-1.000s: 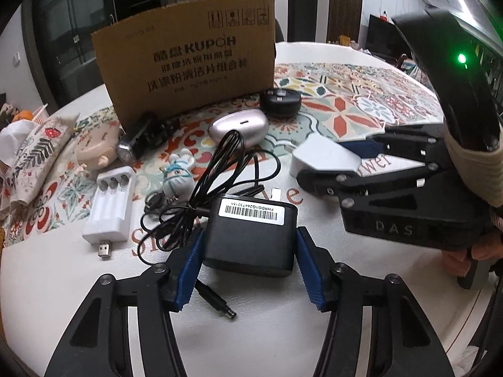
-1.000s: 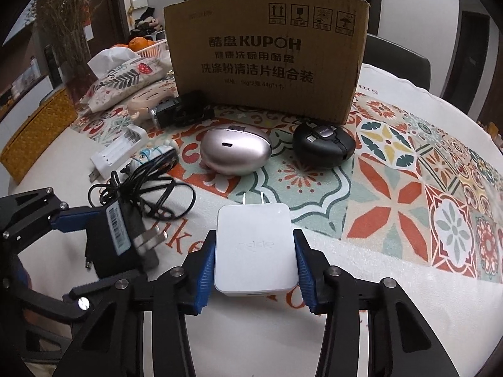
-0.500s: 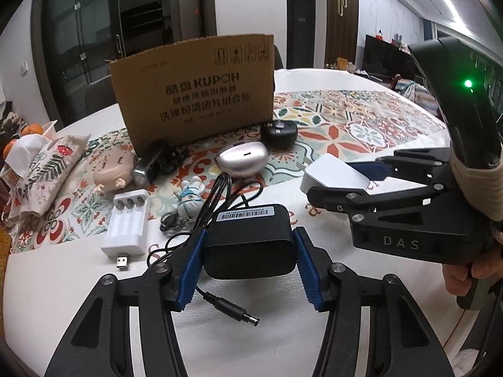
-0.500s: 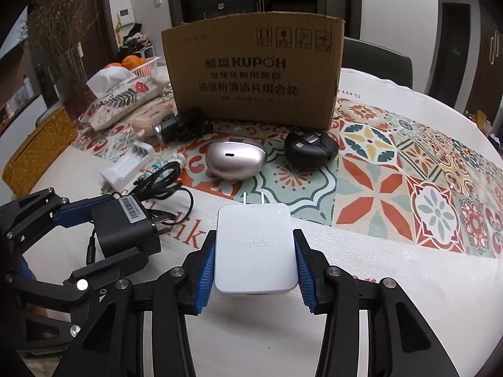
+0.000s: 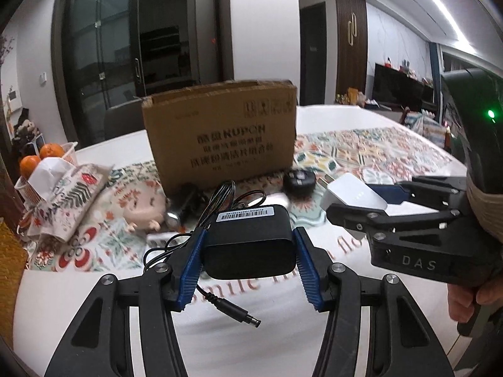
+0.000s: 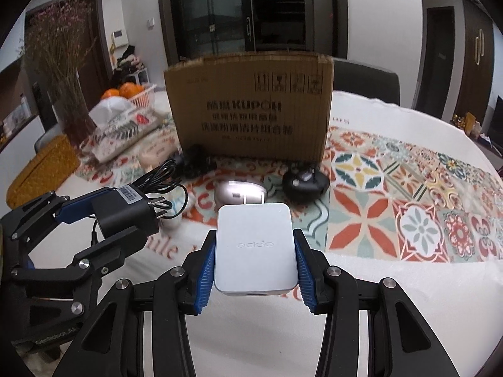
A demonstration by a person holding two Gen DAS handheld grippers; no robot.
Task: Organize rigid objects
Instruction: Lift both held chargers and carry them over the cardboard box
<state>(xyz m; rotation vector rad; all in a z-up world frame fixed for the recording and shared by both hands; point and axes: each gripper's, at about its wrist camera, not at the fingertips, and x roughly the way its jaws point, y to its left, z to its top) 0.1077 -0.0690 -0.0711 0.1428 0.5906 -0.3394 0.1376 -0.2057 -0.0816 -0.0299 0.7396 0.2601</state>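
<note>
My left gripper (image 5: 248,242) is shut on a black power adapter (image 5: 248,238), lifted above the table; its black cable (image 5: 220,194) trails down and the barrel plug (image 5: 239,312) dangles in front. My right gripper (image 6: 255,248) is shut on a white charger (image 6: 256,248), prongs pointing forward, also held in the air. Each gripper shows in the other's view: the right one with the white charger (image 5: 352,196) at the right, the left one with the black adapter (image 6: 125,210) at the left. A brown cardboard box (image 6: 251,110) stands upright behind.
On the patterned tablecloth (image 6: 408,194) lie a silver oval case (image 6: 239,190), a round black device (image 6: 306,182), a black torch (image 5: 185,202), a doll head (image 5: 144,207) and a fabric tissue pouch (image 5: 72,194). A basket of oranges (image 5: 41,157) sits far left.
Both grippers have risen with their chargers, and the views have tilted up so the box and room show more. The black adapter's cable has been pulled off the table.
</note>
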